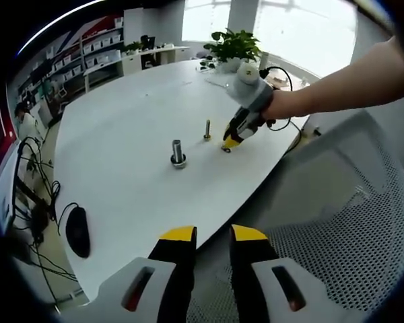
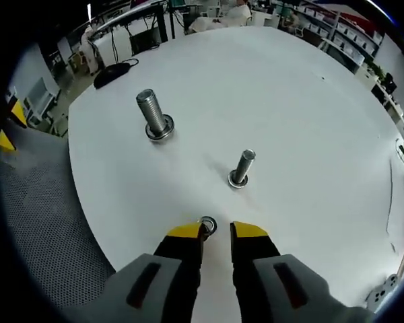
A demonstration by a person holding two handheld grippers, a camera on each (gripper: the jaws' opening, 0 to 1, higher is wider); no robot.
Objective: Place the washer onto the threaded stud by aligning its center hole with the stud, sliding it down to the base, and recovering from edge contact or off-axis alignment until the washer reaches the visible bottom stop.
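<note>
A small metal washer lies on the white table between the tips of my right gripper. It sits against the left tip, and a gap shows on its right side. The slim threaded stud stands upright just beyond it. A thicker bolt with a ring at its base stands further left. In the left gripper view, the right gripper points down at the washer beside the slim stud and the thick bolt. My left gripper hangs open over the table's near edge, holding nothing.
A grey mesh chair stands at the table's edge under my left gripper. A black mouse lies near the left rim. A potted plant and cables sit at the far side. A person's arm holds the right gripper.
</note>
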